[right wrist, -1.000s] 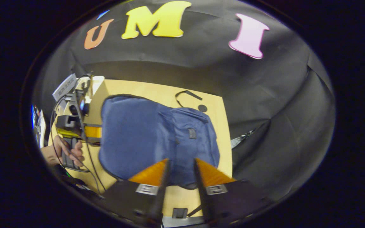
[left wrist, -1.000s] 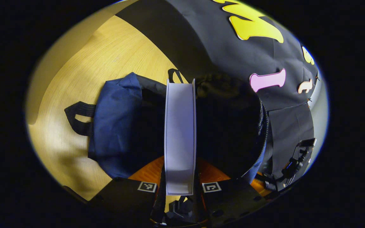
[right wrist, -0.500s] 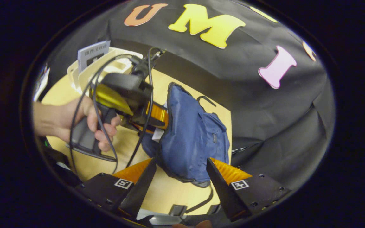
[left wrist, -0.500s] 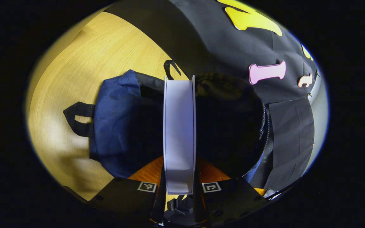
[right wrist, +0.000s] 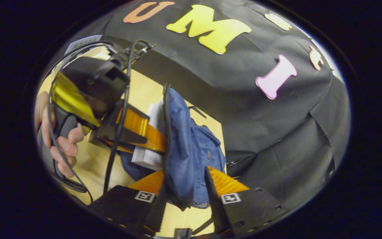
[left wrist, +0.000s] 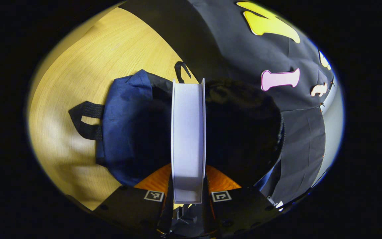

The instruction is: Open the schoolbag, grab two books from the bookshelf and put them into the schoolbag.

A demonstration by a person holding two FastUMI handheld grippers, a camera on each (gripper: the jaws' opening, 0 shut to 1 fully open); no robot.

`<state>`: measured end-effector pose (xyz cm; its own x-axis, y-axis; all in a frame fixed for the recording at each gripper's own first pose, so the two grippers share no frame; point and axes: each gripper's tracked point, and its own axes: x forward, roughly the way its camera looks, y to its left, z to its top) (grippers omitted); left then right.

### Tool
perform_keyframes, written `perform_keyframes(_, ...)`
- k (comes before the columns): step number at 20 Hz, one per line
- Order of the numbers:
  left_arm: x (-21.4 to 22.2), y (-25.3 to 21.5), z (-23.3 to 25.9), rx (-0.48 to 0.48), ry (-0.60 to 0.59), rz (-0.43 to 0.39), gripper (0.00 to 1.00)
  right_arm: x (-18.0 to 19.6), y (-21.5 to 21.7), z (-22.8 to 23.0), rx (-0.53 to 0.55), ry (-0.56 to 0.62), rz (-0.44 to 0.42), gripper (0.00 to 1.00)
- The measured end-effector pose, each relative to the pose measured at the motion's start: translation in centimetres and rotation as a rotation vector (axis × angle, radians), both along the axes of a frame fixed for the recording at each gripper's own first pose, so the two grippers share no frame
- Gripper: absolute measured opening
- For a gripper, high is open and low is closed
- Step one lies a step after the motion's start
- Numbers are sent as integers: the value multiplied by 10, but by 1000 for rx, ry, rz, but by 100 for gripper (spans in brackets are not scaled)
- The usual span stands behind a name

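Left gripper (left wrist: 188, 196) clamps the book (left wrist: 188, 139) edge-on.
I see the book inside the open schoolbag (left wrist: 128, 126); right gripper (right wrist: 183, 199), fingers parted, straddles its flap.

One blue schoolbag (right wrist: 191, 156), one white book (left wrist: 188, 139), two grippers, left gripper (right wrist: 159, 141), right gripper (right wrist: 186, 202), one hand (right wrist: 60, 139)

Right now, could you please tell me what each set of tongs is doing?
Left tongs: shut on the book, over the open schoolbag.
Right tongs: around the schoolbag's flap; grip cannot be told.
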<state>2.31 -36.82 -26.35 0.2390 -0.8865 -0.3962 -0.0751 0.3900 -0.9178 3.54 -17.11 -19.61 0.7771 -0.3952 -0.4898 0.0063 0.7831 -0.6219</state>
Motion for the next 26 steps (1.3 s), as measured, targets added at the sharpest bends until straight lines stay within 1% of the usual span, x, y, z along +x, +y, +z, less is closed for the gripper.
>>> perform_keyframes(1,0,1,-1,-2,2,2,38,2,-6,0,2,0,-26,42)
perform_keyframes(2,-1,2,-2,-5,4,1,38,1,-6,4,23,7,-41,25)
perform_keyframes(3,-1,2,-3,-8,6,3,38,0,-8,-3,55,33,-39,8)
perform_keyframes(4,-1,0,-3,-12,11,4,38,0,-6,-2,79,50,-28,6)
perform_keyframes(5,-1,0,-4,-19,16,6,38,3,-6,1,103,50,-19,0)
perform_keyframes(10,-3,-1,-13,-66,59,6,38,10,-16,36,189,-9,-35,1)
perform_keyframes(13,-4,-8,-20,-110,92,9,39,13,-24,45,202,-28,-36,0)
perform_keyframes(14,-5,-12,-22,-122,104,7,47,14,-25,45,213,-25,-36,0)
perform_keyframes(15,-4,-14,-26,-125,112,3,41,14,-25,44,225,-22,-34,0)
perform_keyframes(16,-4,-15,-34,-104,120,0,41,14,-23,43,236,-17,-31,0)
perform_keyframes(18,-2,-17,-59,-15,128,-2,50,14,-20,42,244,-8,-17,0)
perform_keyframes(19,-2,-15,-67,-4,142,-3,67,14,-19,40,245,0,-8,0)
perform_keyframes(20,-3,-14,-75,14,164,-4,62,15,-17,39,249,4,-4,0)
perform_keyframes(21,-3,-15,-78,23,179,-13,69,16,-14,36,250,11,-1,0)
perform_keyframes(22,-5,-9,-77,58,174,-30,71,16,-14,36,250,13,1,0)
perform_keyframes(23,-6,-7,-77,110,162,-48,82,16,-15,34,250,17,2,0)
perform_keyframes(24,-10,-3,-79,170,150,-78,76,18,-15,34,250,18,4,0)
perform_keyframes(25,-14,5,-80,241,140,-110,80,18,-16,35,252,20,4,2)
perform_keyframes(26,-15,12,-80,300,131,-131,81,18,-17,36,254,20,2,2)
